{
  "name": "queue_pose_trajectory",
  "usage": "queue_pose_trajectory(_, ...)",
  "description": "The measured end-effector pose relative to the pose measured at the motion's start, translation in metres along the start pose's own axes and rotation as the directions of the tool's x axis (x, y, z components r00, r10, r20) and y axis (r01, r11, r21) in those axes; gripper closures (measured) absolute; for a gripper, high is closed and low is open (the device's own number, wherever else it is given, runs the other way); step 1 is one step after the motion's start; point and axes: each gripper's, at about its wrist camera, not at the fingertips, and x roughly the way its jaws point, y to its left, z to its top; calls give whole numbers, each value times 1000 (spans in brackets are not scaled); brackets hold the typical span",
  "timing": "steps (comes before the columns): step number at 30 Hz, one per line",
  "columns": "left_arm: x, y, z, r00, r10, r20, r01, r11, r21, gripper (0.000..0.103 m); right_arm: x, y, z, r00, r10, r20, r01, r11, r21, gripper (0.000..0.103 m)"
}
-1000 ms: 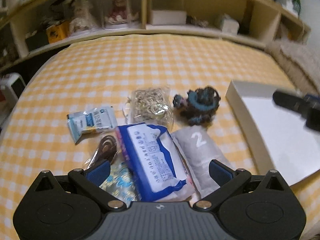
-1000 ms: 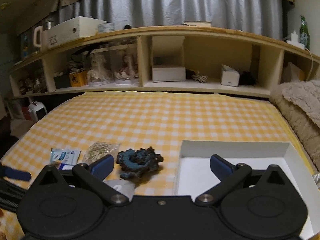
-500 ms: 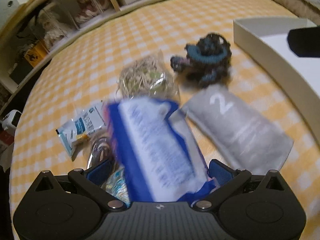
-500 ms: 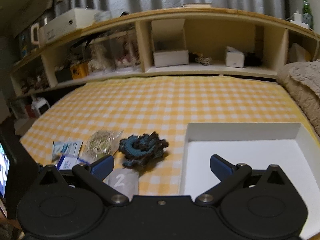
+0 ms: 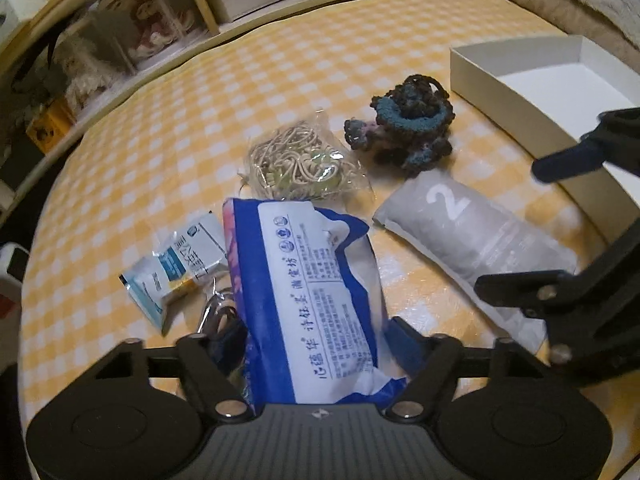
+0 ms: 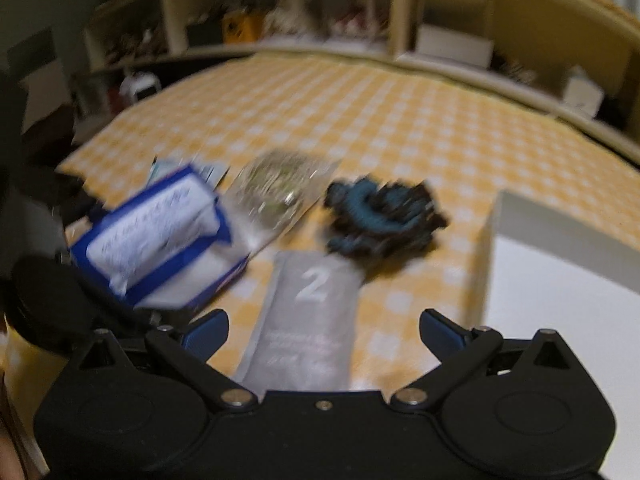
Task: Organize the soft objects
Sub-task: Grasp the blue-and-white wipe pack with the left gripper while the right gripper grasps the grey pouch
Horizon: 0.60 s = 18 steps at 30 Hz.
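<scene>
Left gripper (image 5: 316, 340): fingers closed in against a blue-and-white packet (image 5: 312, 296), pinching it from both sides, packet tilted up between them. Right gripper (image 6: 322, 330): jaws spread wide, blue-tipped fingers (image 6: 206, 330) well apart, nothing clamped between; hovering low over a grey pouch marked 2 (image 6: 308, 312), which lies under the gap. Seen from the left wrist camera as a black linkage at the right edge, one blue fingertip (image 5: 568, 160) pointing left. Right wrist view blurred.

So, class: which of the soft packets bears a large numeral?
The grey pouch, printed with a white "2"; the blue-and-white pack carries only small text.
</scene>
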Motion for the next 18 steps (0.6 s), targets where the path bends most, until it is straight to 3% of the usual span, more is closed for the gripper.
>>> queue_pose_trajectory(2, 2, -3, 2, 1000, 10, 0, -10, 1000, 21, 40, 9, 0, -3, 999, 22, -28, -21, 1000, 19, 8)
queue_pose_trajectory(6, 4, 4, 2, 998, -59, -9, 59, 997, -40, 53, 20, -6, -6, 997, 42, -67, -37, 996, 77, 10)
queue_pose_trajectory(9, 3, 9, 2, 996, -91, -9, 90, 992, -88, 63, 23, -2, -8, 997, 33, -67, -29, 998, 56, 9)
queue_pose_trajectory(11, 2, 11, 2, 994, -106, -8, 104, 987, -119, 65, 25, 5, -11, 998, 12, -68, -12, 1000, 12, 9)
queue_pose_trajectory(13, 1, 13, 2, 994, -110, -8, 108, 984, -139, 67, 25, 14, -13, 997, 14, -74, -17, 999, -43, 18)
queue_pose_trajectory(18, -5, 16, 2, 992, -129, -3, 126, 972, -197, 70, 28, 28, -18, 995, -26, -97, 15, 993, -114, 20)
